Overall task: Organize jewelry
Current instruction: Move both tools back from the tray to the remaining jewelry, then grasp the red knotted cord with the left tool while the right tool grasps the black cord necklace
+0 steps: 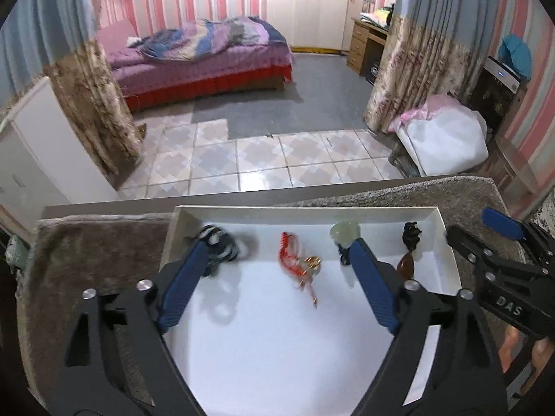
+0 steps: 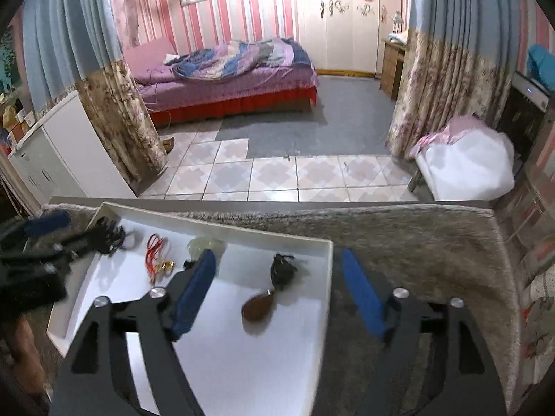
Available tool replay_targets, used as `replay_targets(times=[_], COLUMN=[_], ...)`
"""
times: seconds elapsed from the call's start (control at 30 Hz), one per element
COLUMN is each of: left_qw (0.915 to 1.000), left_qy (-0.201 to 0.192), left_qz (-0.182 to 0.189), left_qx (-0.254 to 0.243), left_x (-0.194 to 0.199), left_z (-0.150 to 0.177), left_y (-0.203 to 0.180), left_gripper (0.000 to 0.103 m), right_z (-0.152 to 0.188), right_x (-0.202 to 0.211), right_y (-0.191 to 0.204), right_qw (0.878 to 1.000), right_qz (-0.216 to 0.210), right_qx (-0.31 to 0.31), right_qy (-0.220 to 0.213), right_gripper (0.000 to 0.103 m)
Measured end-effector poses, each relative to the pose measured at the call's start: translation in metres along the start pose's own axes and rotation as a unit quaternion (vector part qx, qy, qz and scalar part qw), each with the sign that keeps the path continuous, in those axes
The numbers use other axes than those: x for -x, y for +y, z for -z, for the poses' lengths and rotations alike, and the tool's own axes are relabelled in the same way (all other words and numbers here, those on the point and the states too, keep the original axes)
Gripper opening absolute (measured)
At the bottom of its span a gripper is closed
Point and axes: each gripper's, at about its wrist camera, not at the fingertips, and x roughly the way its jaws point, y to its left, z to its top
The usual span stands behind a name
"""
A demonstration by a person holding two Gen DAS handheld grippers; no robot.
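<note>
**Ana:** Bedroom behind, shaggy grey-brown mat [image 2: 399, 239] up front, and on it the white tray [image 1: 447, 242] holding the jewelry. Going left to right from the left gripper [image 1: 277, 263]: its fingers are spread wide with nothing between the pads. The dark striped bracelet [image 1: 222, 242] lies right at the left fingertip, blurred. The red cord with gold charm [image 1: 298, 263] lies between the fingers, just ahead. The pale green jade piece [image 1: 343, 230] sits just past the right fingertip, and the black cord with amber pendant [image 1: 408, 253] is outside that finger, by the tray's right wall.

**Ben:** And the right gripper [image 2: 279, 263]?

**Ana:** Also spread, empty. It straddles the tray's right wall: one finger over the tray, the other over the mat, with the amber pendant between them.

**Ben:** Risks?

**Ana:** Probably snagging. Thin cords on a slick tray floor could slide or drag a neighbour along if the pads close off-centre. The left fingertip looks close enough to knock the bracelet. On the right, the tray wall stands in the way of a clean close, and pressing on it might tip the tray.
</note>
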Motion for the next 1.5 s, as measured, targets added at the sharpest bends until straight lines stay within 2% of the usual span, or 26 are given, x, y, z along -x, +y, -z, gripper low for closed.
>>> replay_targets(times=[0.13,0.23,0.4,0.67,0.83,1.2,1.4,1.5], left_qw=[0.9995,0.9995,0.9989,0.9988,0.9998,0.9993,0.9982,0.9978], left_qy=[-0.022,-0.020,-0.019,-0.012,0.002,0.036,0.056,0.060], left_qz=[-0.021,-0.026,-0.044,-0.048,-0.021,0.005,0.023,0.029], left_qx=[-0.005,0.000,-0.001,-0.002,-0.001,0.008,0.003,-0.002], left_x=[0.044,0.067,0.101,0.134,0.135,0.111,0.098,0.092], left_z=[0.024,0.041,0.082,0.142,0.168,0.216,0.228,0.228], left_y=[0.012,0.022,0.035,0.039,0.027,0.003,-0.010,-0.016], left_gripper=[0.100,0.100,0.100,0.100,0.100,0.099,0.090,0.085], right_z=[0.019,0.038,0.069,0.116,0.144,0.194,0.208,0.212], right_x=[0.028,0.052,0.087,0.126,0.135,0.131,0.123,0.113], right_y=[-0.008,-0.016,-0.014,-0.002,0.003,-0.004,-0.004,-0.004], right_qw=[1.000,0.999,0.999,0.998,0.997,0.997,0.998,0.998], right_qz=[0.019,0.028,0.039,0.058,0.071,0.077,0.069,0.063], right_qx=[0.010,-0.001,-0.003,0.008,0.012,-0.001,-0.004,-0.002], right_qy=[-0.006,-0.015,-0.026,-0.037,-0.027,-0.001,0.013,0.028], right_gripper=[0.079,0.089,0.090,0.090,0.090,0.090,0.088,0.079])
